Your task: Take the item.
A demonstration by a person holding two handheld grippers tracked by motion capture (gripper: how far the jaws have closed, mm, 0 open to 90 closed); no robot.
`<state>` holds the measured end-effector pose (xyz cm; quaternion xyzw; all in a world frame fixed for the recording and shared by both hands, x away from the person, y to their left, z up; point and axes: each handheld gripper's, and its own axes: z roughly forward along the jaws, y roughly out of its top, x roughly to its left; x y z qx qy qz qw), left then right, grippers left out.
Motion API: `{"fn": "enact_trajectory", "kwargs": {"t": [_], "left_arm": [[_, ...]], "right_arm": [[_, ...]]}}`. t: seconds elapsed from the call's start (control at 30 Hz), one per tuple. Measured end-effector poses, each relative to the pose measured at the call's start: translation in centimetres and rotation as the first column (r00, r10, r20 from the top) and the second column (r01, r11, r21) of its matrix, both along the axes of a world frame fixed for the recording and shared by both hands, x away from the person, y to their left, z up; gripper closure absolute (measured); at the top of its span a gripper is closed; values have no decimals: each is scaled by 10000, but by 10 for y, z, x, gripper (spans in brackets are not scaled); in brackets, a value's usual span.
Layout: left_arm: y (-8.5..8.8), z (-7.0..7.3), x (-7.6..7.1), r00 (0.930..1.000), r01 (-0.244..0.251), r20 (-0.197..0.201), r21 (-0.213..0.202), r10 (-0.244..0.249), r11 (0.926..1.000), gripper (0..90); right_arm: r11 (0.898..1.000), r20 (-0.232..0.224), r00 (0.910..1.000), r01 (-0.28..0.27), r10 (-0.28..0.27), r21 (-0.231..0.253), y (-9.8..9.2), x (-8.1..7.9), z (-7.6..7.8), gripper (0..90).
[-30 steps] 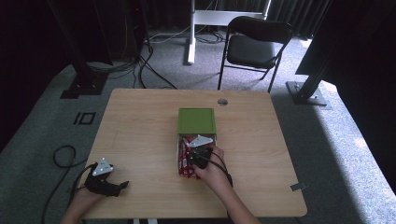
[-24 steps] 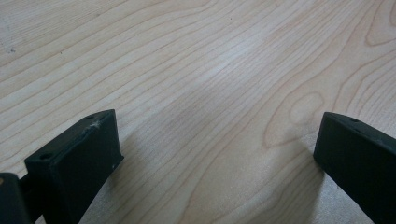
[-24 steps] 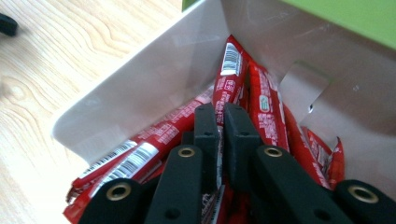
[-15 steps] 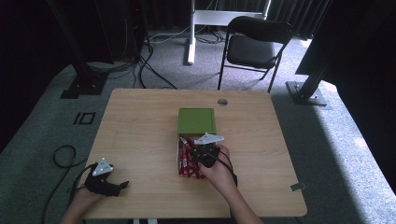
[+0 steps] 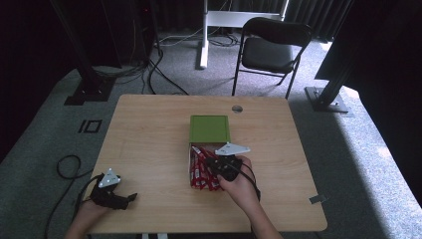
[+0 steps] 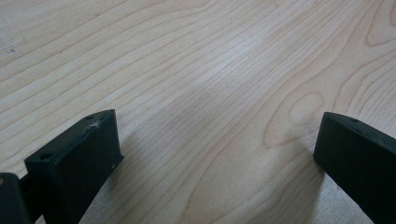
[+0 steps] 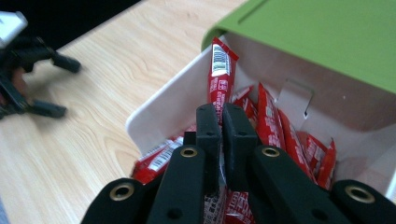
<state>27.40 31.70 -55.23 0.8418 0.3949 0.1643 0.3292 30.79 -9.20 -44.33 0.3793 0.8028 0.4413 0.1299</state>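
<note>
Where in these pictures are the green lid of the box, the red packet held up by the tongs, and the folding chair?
green lid (image 5: 210, 128), high view, middle of its top face.
red packet (image 7: 221, 70), right gripper view, upper printed part above the tongs.
folding chair (image 5: 269, 52), high view, seat.

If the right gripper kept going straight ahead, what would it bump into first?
The right gripper is shut on a red packet. Straight ahead it would probably meet the box's white wall under the green lid, though depth is unclear.
</note>
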Motion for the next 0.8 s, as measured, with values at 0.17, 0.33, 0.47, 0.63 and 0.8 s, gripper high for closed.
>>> {"fn": "enact_trajectory", "kwargs": {"t": [0.17,0.33,0.47,0.63,0.8], "left_arm": [[0,0,0,10000,-3,-10,-7,3,10000,14],[0,0,0,10000,-4,-6,-9,4,10000,14],[0,0,0,10000,-1,-13,-4,1,10000,14],[0,0,0,10000,-1,-12,-2,1,10000,14],[0,0,0,10000,-2,-9,-5,2,10000,14]], "right_arm": [[9984,182,9998,24,-34,559,-8,-5,10,862],[9969,327,9994,58,-84,783,-12,-7,17,861],[9925,564,9977,301,-370,1189,-20,-4,24,862],[9849,758,9933,744,-870,1564,-29,1,30,861],[9764,879,9863,1227,-1400,1777,-40,8,35,862]]}}
